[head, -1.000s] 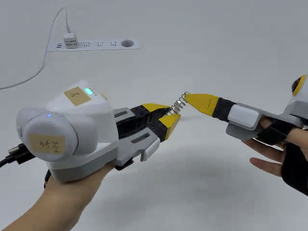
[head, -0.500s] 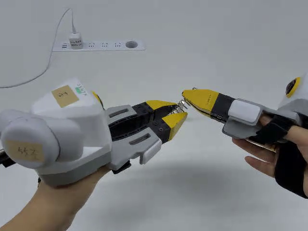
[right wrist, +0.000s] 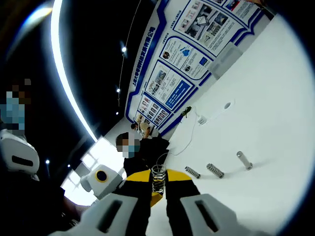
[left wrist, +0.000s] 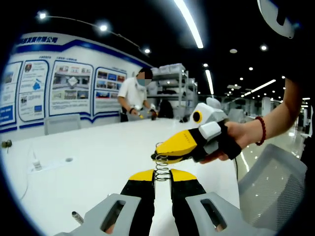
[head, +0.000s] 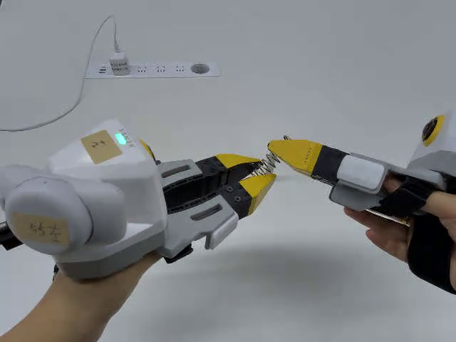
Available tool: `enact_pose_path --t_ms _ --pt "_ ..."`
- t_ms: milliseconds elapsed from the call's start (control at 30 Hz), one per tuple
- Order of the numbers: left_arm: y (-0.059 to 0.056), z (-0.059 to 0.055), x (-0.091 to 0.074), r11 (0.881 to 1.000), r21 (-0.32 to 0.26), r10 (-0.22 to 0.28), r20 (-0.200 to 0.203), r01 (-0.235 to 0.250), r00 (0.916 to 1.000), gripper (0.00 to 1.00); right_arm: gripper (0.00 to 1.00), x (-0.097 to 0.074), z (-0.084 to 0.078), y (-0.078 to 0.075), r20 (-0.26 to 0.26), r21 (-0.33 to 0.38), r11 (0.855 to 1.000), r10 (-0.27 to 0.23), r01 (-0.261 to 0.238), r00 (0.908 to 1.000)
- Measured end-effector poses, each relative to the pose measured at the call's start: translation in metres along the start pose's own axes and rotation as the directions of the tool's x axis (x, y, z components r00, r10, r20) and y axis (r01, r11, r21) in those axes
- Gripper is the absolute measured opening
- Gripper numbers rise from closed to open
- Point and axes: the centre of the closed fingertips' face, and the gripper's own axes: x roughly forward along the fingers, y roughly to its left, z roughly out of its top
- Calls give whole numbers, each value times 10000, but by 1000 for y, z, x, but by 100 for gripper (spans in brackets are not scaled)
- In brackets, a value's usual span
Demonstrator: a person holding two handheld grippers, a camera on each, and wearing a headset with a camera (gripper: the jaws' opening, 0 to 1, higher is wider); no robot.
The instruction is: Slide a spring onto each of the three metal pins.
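Observation:
A small coil spring [head: 268,164] spans the gap between the two yellow-tipped grippers, held in the air over the white table [head: 306,78]. My left gripper [head: 251,173] grips its lower end, and in the left gripper view the spring [left wrist: 161,168] rises from between the jaws. My right gripper [head: 279,149] pinches the other end, where the spring [right wrist: 158,178] sits between its tips. Whether a pin runs inside the coil is hidden. Two loose springs [right wrist: 192,172] [right wrist: 215,170] and a metal pin [right wrist: 244,160] lie on the table, and a pin [left wrist: 77,217] shows beside the left jaws.
A white power strip [head: 153,70] with a plugged charger and a cable [head: 68,110] lies at the table's far left. A person [left wrist: 133,98] stands at the far end of the table. Someone else works at a bench [right wrist: 142,125] further off.
The right gripper has closed in on the left one, so less of the spring shows between the tips. The head camera has shifted slightly.

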Motion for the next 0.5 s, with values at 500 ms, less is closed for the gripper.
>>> enact_pose_path --t_ms 500 --pt "16 -21 -17 9957 -508 733 -864 -779 9936 27 11 1 10 -6 151 -1327 9898 -504 520 9986"
